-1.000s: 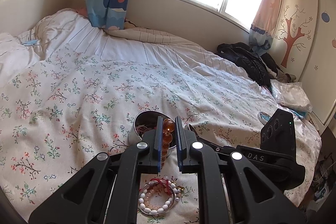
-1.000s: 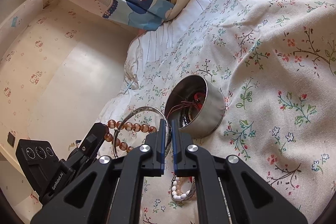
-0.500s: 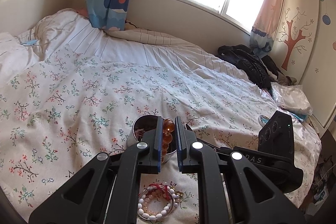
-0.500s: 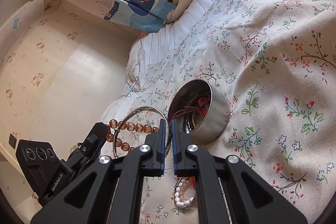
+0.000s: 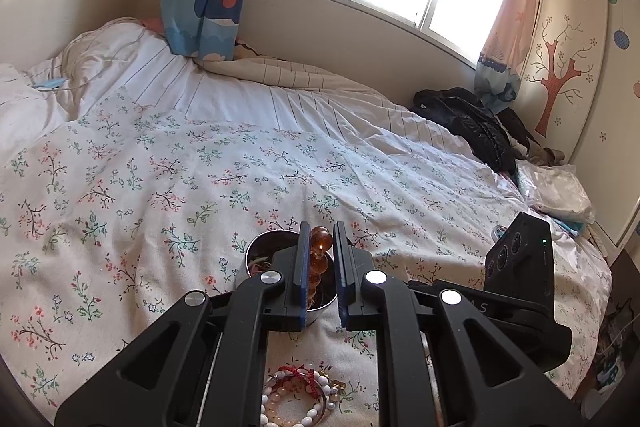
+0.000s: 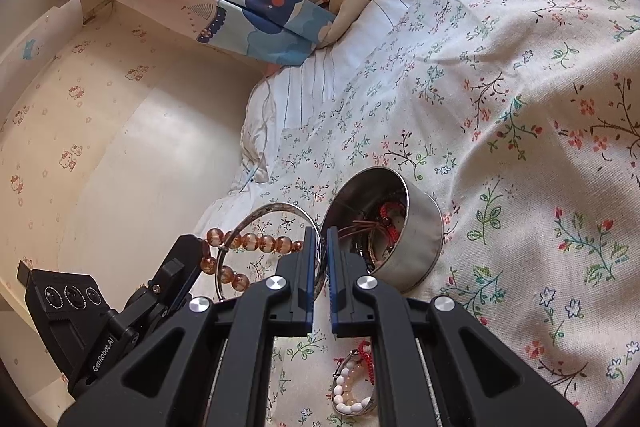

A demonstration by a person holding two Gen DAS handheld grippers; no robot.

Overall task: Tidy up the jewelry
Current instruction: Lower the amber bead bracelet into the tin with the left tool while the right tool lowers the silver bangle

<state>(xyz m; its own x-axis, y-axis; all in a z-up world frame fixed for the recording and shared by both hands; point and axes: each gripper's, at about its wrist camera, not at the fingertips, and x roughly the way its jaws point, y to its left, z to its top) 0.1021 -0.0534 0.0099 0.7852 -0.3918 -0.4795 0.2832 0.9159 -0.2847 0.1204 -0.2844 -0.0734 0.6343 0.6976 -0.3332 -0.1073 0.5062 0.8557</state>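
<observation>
Bed (image 5: 200,155): floral cover carries everything.
Tin (image 6: 416,239): round, steel, mouth up, jewelry inside; just ahead of both tools, nearer the right one.
Silver bangle (image 6: 256,215): clenched edge-on in the right hand-held gripper (image 6: 320,239), ring upright, beside the tin's rim.
Amber bead bracelet (image 6: 256,242): pinched in the left hand-held gripper (image 5: 321,239), strand strung level across the bangle.
Leftover bracelets (image 5: 296,399): lying below, nearest me.
</observation>
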